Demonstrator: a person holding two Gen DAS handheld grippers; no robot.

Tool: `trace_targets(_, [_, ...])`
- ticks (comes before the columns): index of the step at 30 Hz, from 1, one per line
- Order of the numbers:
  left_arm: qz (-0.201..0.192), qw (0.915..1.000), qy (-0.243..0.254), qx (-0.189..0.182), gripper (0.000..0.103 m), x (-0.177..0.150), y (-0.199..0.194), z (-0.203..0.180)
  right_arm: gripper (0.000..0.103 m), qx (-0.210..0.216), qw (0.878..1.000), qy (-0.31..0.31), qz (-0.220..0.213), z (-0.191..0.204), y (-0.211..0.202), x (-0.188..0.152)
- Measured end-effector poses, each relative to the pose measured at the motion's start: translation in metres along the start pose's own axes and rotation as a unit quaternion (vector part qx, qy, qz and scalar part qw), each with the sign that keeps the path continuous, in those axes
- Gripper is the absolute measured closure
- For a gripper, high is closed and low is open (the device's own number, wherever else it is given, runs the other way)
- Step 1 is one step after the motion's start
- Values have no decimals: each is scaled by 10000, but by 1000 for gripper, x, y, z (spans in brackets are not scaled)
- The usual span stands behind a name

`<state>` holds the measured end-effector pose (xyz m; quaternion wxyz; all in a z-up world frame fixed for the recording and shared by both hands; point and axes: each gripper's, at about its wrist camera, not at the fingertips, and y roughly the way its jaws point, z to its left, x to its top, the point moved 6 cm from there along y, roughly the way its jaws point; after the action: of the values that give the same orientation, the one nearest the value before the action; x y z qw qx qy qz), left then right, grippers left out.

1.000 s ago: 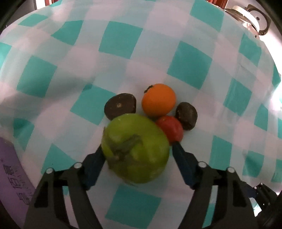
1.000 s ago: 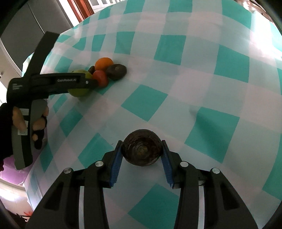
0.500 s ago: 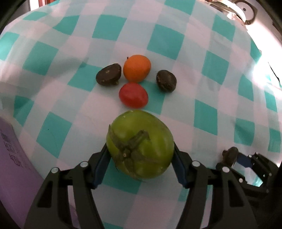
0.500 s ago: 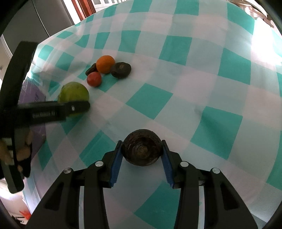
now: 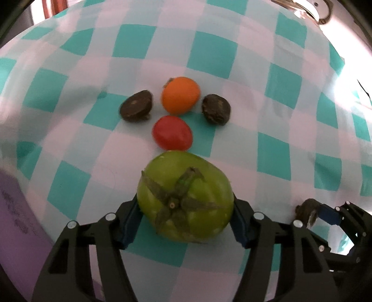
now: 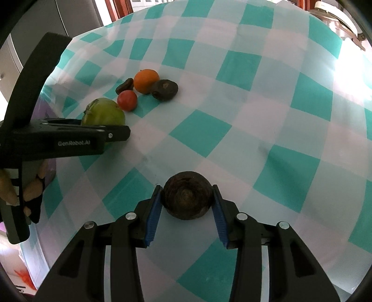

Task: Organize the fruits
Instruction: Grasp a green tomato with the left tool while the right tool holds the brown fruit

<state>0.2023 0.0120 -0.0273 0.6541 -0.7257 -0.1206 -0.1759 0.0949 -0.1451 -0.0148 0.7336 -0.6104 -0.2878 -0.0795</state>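
My left gripper [image 5: 184, 205] is shut on a large green tomato [image 5: 186, 197], stem side up, and its jaws are still tightening. It hangs just short of a red tomato [image 5: 172, 136], behind which an orange fruit [image 5: 181, 95] sits between two dark brown fruits [image 5: 136, 109] [image 5: 216, 109]. My right gripper [image 6: 187, 197] holds a round dark brown fruit [image 6: 187, 199] between its blue pads [image 6: 153, 213], jaws closing slightly, low over the checked cloth [image 6: 200, 132]. In the right wrist view the left gripper [image 6: 116, 134] and its green tomato [image 6: 104, 113] are at the left.
A purple object [image 5: 14, 220] lies at the cloth's left edge. A shiny metal lid [image 5: 309, 11] stands at the far right beyond the table. A person's hand [image 6: 30, 188] grips the left tool. Bright glare covers the cloth's right side.
The left gripper drew the green tomato back from beside the fruit cluster, so a gap now shows before the red tomato. The right gripper and its dark fruit stayed put.
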Motion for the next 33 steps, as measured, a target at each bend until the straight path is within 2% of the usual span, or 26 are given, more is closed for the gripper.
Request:
trace_targets(3, [-147,9999,-54,-73,38,-3,-22,5,62,-87,9999,-19,-90,-1,-11,6])
trace_targets(9, [-425,9988,244,-90,38,6,-75,10,62,-273,9996,99,-57,-6,-30,27])
trace_targets(11, [-575,9975,411,-30,38,-8,-90,-4,62,-380,9992,81,-64,-5,-40,34])
trace_targets(14, [-646,9968,461,-61,38,-26,-125,1,62,-552,9984,57,-66,-5,-63,40])
trace_targets(20, [-1053,9891,1028,-42,38,-40,-183,-27,62,-711,9971,179,-225,3,-137,50])
trace_targets(26, [-1453,9820,1180,-259,38,-47,-250,-26,62,-915,9952,37,-348,23,-205,52])
trace_targets(33, [-2008,9615,1767,-632,38,-85,-346,-22,62,-927,9914,-196,-904,72,-314,31])
